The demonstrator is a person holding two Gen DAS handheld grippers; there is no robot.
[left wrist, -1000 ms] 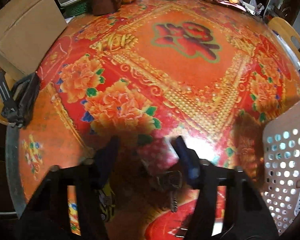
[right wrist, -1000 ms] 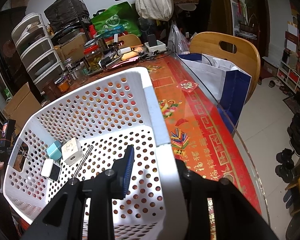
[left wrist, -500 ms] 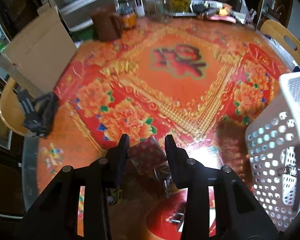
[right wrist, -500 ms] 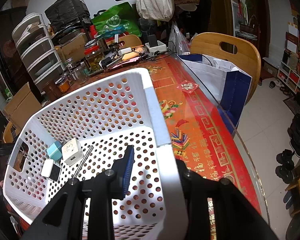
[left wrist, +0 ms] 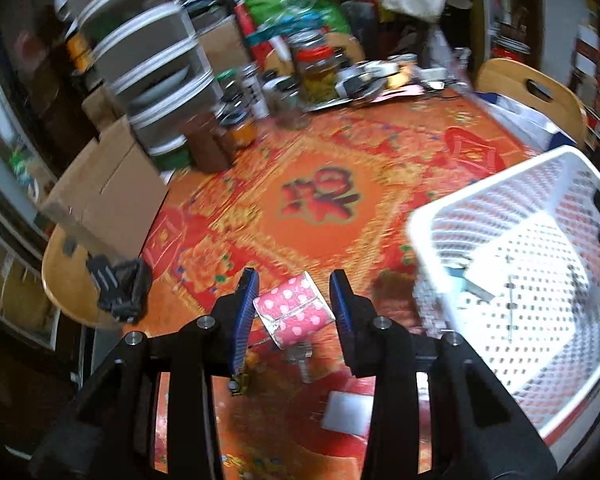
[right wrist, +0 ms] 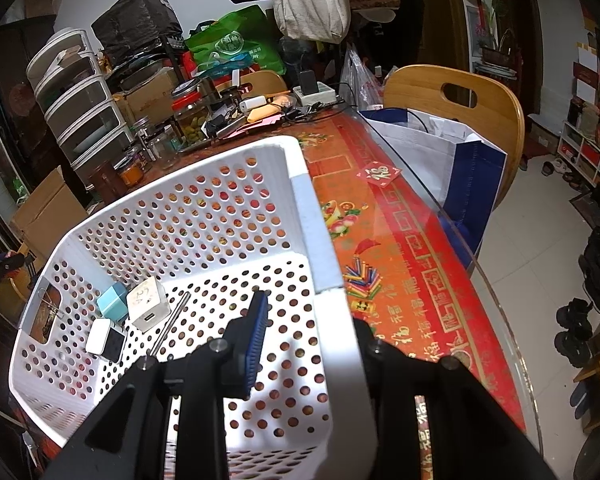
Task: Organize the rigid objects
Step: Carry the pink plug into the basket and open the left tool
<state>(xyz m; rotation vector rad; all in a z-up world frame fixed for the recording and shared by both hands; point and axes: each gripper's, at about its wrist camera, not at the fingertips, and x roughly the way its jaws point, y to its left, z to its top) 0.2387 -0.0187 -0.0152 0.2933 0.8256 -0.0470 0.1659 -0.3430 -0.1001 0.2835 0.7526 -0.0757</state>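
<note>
The left gripper (left wrist: 294,304) holds a pink box with white polka dots (left wrist: 294,310) between its blue-padded jaws, which are clamped on the box's two sides, above a counter (left wrist: 320,200) covered in a red and orange floral cloth. A key hangs below the box, and a small white block (left wrist: 347,413) lies on the cloth underneath, near the gripper's frame. To the right in the left wrist view stands a white perforated basket (left wrist: 460,208), its near corner just beside the held box; that view is blurred. The right gripper (right wrist: 306,320) is clamped on the basket's side wall (right wrist: 320,264), one jaw inside the basket and the other outside and hidden behind the wall. On the basket floor, toward its far left corner in the right wrist view, lie a white charger cube (right wrist: 148,304), a light blue box (right wrist: 112,301), a white and black case (right wrist: 106,340) and a thin metal rod (right wrist: 170,322), the first three close together. A binder clip (right wrist: 50,306) grips the handle opening of the left wall. Jars, a cardboard box (left wrist: 100,192) and a wooden chair (right wrist: 456,96) ring the cluttered far side of the counter.
</note>
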